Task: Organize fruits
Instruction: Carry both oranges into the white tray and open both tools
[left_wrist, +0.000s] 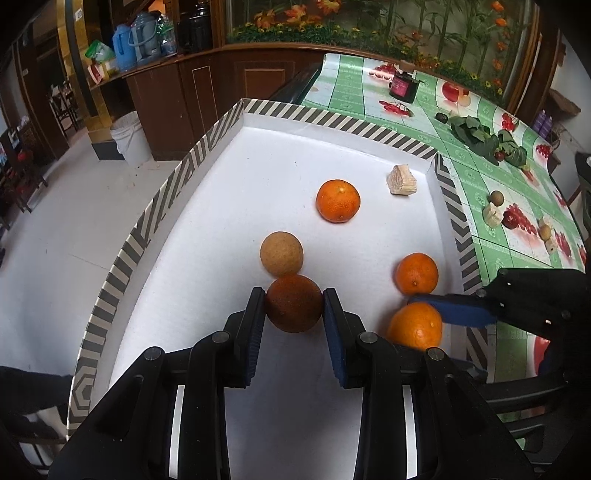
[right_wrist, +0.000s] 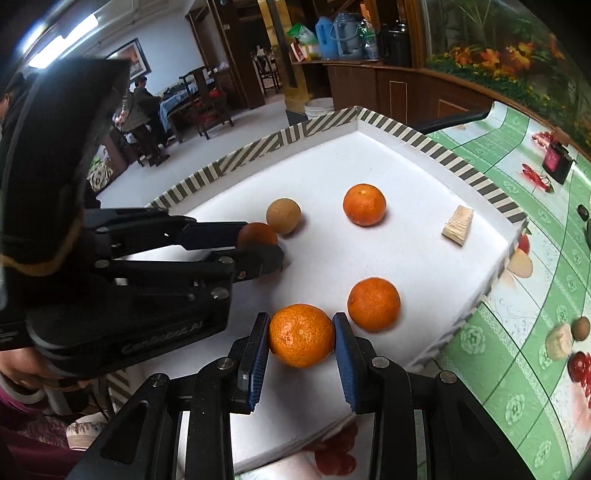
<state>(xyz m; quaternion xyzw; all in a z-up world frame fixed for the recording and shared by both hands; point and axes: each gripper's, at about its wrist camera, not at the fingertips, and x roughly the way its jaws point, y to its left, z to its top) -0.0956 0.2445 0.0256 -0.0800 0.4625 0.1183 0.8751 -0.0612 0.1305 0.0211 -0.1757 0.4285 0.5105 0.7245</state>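
A white tray with a striped rim (left_wrist: 207, 147) (right_wrist: 325, 125) holds the fruit. My left gripper (left_wrist: 294, 304) (right_wrist: 260, 245) is shut on a dark brownish-orange fruit (left_wrist: 293, 302) (right_wrist: 256, 233), just in front of a tan round fruit (left_wrist: 281, 254) (right_wrist: 283, 215). Over the tray's near right part, my right gripper (right_wrist: 301, 334) (left_wrist: 424, 302) is shut on a bright orange tangerine (right_wrist: 301, 335) (left_wrist: 415, 326). Two more tangerines lie loose: one (left_wrist: 416, 273) (right_wrist: 373, 303) close beside the right gripper, one (left_wrist: 338, 200) (right_wrist: 364, 204) farther back. A pale cut chunk (left_wrist: 402, 180) (right_wrist: 458, 224) sits near the far right corner.
The tray rests on a green tablecloth (left_wrist: 491, 236) (right_wrist: 517, 362) printed with fruit. Small brown fruits and pale chunks (left_wrist: 495, 206) (right_wrist: 565, 336) lie on the cloth right of the tray. Leaves (left_wrist: 487, 138) and a dark jar (left_wrist: 402, 86) (right_wrist: 557, 162) stand farther back. People sit at the far left.
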